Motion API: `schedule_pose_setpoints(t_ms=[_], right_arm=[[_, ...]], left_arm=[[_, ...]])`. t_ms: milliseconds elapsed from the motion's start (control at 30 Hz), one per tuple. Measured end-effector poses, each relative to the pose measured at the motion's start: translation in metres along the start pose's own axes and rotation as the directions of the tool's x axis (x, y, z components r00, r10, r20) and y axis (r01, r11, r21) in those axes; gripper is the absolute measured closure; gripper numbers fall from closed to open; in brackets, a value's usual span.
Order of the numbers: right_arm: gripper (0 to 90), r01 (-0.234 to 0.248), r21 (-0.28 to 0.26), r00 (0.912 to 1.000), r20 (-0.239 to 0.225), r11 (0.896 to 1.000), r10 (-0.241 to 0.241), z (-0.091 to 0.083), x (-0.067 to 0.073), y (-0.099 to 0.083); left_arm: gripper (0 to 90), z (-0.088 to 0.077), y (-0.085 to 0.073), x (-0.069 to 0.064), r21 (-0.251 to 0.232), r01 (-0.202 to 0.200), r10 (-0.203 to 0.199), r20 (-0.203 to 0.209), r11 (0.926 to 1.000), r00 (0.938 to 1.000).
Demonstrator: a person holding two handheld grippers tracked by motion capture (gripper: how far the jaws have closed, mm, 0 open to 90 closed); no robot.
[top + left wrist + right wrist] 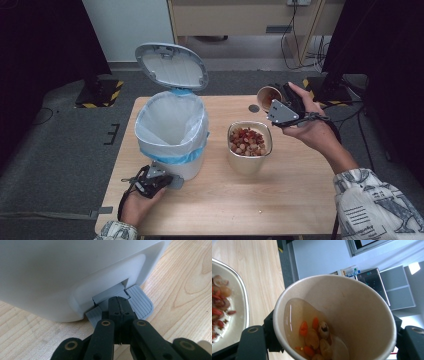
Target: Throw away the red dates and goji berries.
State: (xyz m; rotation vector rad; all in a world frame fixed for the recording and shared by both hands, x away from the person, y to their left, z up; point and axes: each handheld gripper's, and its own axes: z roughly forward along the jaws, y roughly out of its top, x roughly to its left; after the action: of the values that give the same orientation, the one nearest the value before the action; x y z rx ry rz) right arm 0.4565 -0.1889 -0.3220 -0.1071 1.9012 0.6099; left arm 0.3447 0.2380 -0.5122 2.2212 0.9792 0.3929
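A white pedal bin point(172, 132) stands on the left of the table with its grey lid point(171, 66) raised and a white liner inside. My left gripper point(169, 181) is shut, and its closed tips point(119, 301) rest on the grey ribbed pedal point(141, 303) at the bin's base point(62, 272). My right gripper point(280, 104) is shut on a paper cup point(267, 96), held tilted above the table's far right. The cup point(352, 302) holds some liquid with orange berries and pale pieces. A metal bowl point(249, 161) of red and brown pieces stands mid-table.
The bowl's rim point(244, 302) lies below and left of the cup in the right gripper view. A small dark disc point(254, 108) lies on the wooden table point(295, 200) near the cup. A few crumbs lie near the front edge. Dark stands and cables surround the table.
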Motion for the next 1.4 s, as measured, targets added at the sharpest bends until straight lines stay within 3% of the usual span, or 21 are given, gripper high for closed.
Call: schedule_pose_setpoints(t_ms=[567, 1400], right_arm=[[27.6, 0.129, 0.025, 0.9916, 0.011, 0.991, -0.129, -0.006, -0.009, 0.015], [27.6, 0.177, 0.046, 0.9838, 0.018, 0.983, -0.178, -0.007, -0.011, 0.015]], left_arm=[[89.9, 0.0, 0.0, 0.0, 0.0, 0.001, -0.001, 0.0, 1.0, 1.0], [89.9, 0.0, 0.0, 0.0, 0.0, 0.001, -0.001, 0.0, 1.0, 1.0]])
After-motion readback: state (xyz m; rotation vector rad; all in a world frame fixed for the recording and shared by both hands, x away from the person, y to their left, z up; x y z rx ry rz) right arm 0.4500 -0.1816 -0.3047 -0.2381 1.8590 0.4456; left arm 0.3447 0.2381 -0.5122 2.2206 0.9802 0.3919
